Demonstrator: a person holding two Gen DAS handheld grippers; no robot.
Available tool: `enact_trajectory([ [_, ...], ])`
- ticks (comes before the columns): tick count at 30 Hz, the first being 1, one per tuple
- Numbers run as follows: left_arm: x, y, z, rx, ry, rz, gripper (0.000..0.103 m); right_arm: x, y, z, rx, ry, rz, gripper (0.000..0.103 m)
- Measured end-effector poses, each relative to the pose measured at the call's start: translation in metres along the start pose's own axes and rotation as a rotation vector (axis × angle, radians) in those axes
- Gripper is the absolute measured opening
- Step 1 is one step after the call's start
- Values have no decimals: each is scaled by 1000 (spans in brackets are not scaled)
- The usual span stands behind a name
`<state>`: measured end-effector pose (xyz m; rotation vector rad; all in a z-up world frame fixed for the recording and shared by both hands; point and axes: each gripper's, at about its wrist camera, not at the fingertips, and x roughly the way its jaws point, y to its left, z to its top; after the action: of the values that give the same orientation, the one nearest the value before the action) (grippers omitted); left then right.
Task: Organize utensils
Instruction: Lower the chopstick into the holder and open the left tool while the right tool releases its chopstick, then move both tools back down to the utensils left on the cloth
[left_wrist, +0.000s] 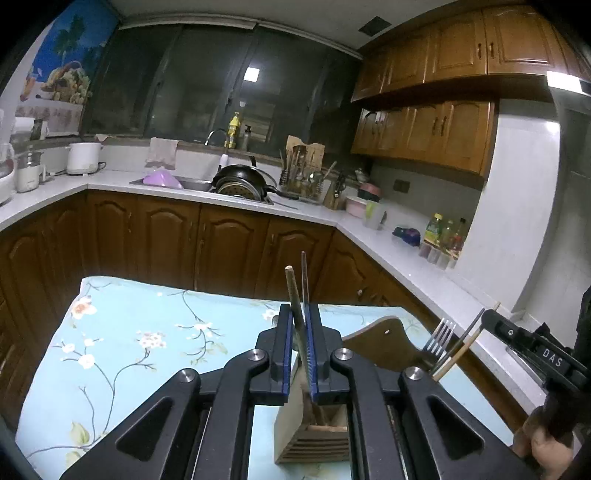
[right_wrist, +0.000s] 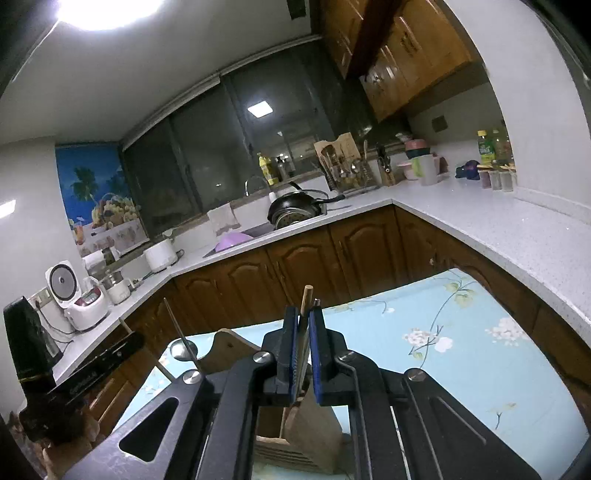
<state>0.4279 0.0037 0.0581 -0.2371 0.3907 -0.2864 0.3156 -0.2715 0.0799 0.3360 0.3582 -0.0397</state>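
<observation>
- The wooden holder (left_wrist: 314, 432) stands near the table's (left_wrist: 147, 332) right side, directly under both grippers; the cloth to its left lies bare.
- Left gripper (left_wrist: 301, 314) pinches 2 chopsticks (left_wrist: 293, 295), long axes upright, tips in the holder.
- Right gripper (right_wrist: 303, 321) pinches another chopstick pair (right_wrist: 306, 299), also upright.
- A fork (left_wrist: 439, 336) rises beside the holder.
- Farther off, counters (left_wrist: 406, 258) ring the table.

both grippers, left gripper (left_wrist: 302, 332) and right gripper (right_wrist: 303, 336), tilt slightly downward, jaws clamped
</observation>
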Motion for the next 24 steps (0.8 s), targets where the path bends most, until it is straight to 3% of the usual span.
enact_trajectory([
  [9,1,1,5,6,18,11,7,4,-3,1,13,15,3,6],
  [11,2,1,6,6,22,10,7,5,-4,2,15,24,4,11],
  [12,1,1,6,3,28,13,12,5,-4,2,16,26,8,12],
  [14,-2,1,8,-10,41,19,28,3,-5,3,23,26,16,22],
  [15,-4,0,8,-12,38,23,39,-1,-7,4,33,20,27,36],
  [16,-8,0,7,-14,35,28,43,-5,-8,5,43,9,36,52],
  [18,-19,1,8,-15,24,28,51,-12,-9,6,55,-10,41,67],
  [20,-29,3,5,-12,21,38,58,-23,-11,7,69,-27,55,75],
  [23,-52,9,0,-17,13,77,82,-41,-12,5,82,-46,82,94],
  [24,-62,11,-3,-22,11,87,82,-47,-10,3,82,-49,85,100],
])
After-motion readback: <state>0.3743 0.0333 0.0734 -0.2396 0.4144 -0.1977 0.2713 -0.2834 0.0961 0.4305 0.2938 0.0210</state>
